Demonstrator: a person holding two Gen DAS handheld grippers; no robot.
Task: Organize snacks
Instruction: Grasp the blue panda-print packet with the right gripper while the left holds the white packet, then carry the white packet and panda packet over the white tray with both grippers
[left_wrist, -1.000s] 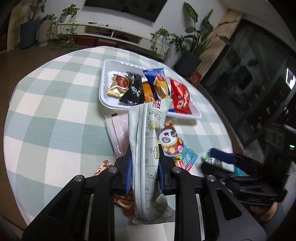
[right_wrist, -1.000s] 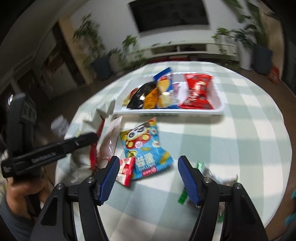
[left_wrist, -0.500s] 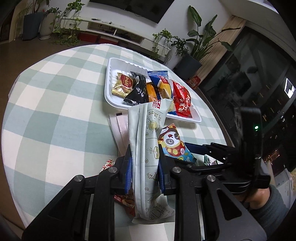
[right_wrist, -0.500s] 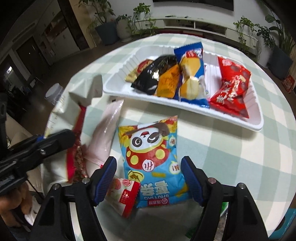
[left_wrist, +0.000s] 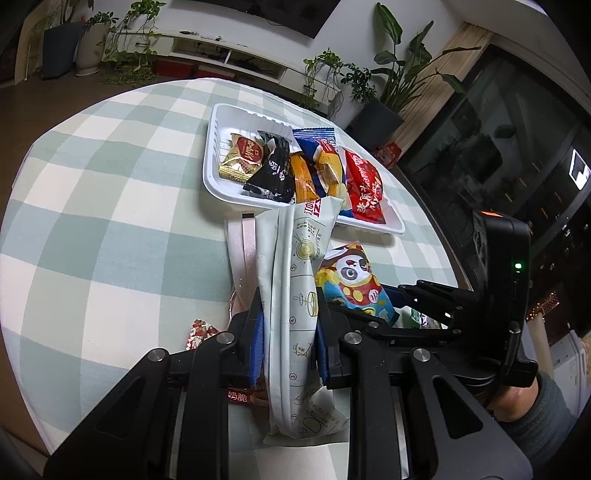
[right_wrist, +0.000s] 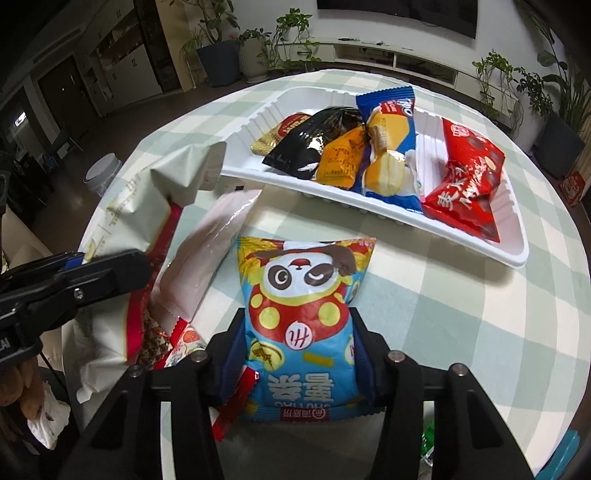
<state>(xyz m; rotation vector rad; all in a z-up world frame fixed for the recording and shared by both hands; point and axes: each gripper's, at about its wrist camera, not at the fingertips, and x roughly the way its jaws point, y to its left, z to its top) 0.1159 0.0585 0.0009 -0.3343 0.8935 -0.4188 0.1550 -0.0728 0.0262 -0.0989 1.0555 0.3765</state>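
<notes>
My left gripper (left_wrist: 288, 332) is shut on a tall pale green snack bag (left_wrist: 299, 295), held just above the table; the bag also shows in the right wrist view (right_wrist: 122, 221). My right gripper (right_wrist: 295, 350) has its jaws against both sides of the blue panda snack packet (right_wrist: 303, 314), which lies on the table; the packet also shows in the left wrist view (left_wrist: 351, 280). The white tray (right_wrist: 391, 221) ahead holds several snacks: gold, black, orange, blue and red packets. The tray also shows in the left wrist view (left_wrist: 218, 184).
A pale pink packet (right_wrist: 207, 251) lies between the two grippers, with small red wrappers (right_wrist: 184, 336) beside it. A green wrapper (right_wrist: 428, 439) lies at the right. The round table has a green-checked cloth (left_wrist: 110, 206). Plants and a TV bench stand beyond.
My right gripper moved forward and left onto the panda packet and its jaws narrowed against it. My left gripper kept hold of the green bag, almost still.
</notes>
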